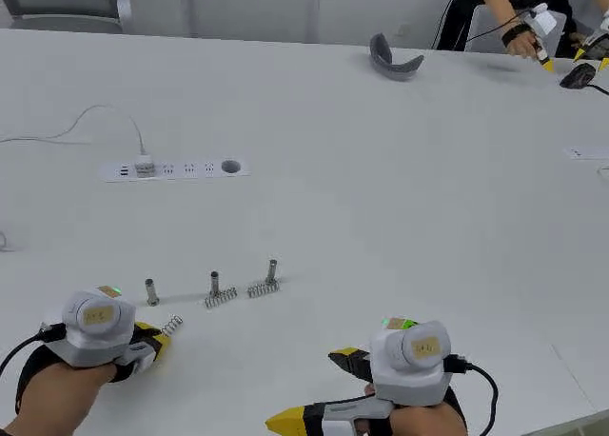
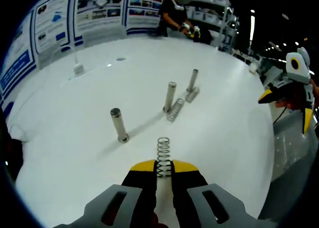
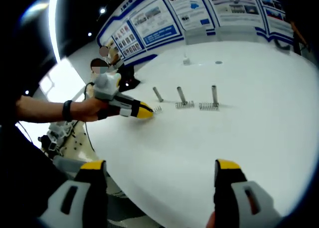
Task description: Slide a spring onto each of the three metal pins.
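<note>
Three upright metal pins [image 1: 151, 290] [image 1: 215, 283] [image 1: 272, 270] stand in a row on the white table [image 1: 381, 217], all bare. One spring [image 1: 221, 298] lies at the foot of the middle pin, and another spring [image 1: 264, 287] lies by the right pin. My left gripper [image 1: 160, 338] is shut on a third spring [image 2: 163, 156], which sticks out past its tips toward the nearest pin [image 2: 118, 124] without touching it. My right gripper [image 3: 159, 166] hangs open over the table's near edge, well short of the pins [image 3: 181, 95], with nothing between its jaws.
A white power strip [image 1: 176, 168] with a plugged cable lies behind the pins. A grey curved object [image 1: 392, 60] rests far back. At the far right corner a person [image 1: 519, 17] works with other grippers. Chairs [image 1: 67, 3] stand behind the table.
</note>
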Available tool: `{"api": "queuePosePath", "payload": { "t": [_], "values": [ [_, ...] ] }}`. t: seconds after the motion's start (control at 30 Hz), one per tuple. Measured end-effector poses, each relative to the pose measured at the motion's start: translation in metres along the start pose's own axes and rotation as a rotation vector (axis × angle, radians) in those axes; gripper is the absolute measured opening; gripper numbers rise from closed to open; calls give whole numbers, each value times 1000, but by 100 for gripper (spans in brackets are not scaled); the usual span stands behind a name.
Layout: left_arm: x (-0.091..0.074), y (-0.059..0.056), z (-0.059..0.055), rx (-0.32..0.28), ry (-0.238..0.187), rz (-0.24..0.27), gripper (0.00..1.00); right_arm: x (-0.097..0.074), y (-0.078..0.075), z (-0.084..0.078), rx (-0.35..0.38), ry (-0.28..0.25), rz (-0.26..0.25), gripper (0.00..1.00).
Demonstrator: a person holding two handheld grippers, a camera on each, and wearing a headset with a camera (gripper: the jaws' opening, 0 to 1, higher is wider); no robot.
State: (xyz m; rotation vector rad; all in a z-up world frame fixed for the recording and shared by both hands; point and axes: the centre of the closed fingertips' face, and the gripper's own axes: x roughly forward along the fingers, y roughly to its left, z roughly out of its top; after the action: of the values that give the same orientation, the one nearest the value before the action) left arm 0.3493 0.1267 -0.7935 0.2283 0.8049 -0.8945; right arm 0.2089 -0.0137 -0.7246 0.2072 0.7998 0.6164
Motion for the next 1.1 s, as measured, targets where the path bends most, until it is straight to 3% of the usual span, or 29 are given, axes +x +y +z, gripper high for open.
{"api": "queuePosePath", "payload": {
  "t": [0.17,0.53,0.8,1.1],
  "values": [
    [-16,-8,2,-48,-32,4,10,-2,1,-1,7,-10,2,90],
    [-43,-15,-9,-76,-53,13,10,-5,5,-7,17,-14,14,89],
    [-60,-21,-14,-105,-84,22,10,-7,6,-1,36,-44,24,87],
    [-76,-34,-8,-82,-109,12,10,-1,13,2,33,-38,48,85]
  ]
}}
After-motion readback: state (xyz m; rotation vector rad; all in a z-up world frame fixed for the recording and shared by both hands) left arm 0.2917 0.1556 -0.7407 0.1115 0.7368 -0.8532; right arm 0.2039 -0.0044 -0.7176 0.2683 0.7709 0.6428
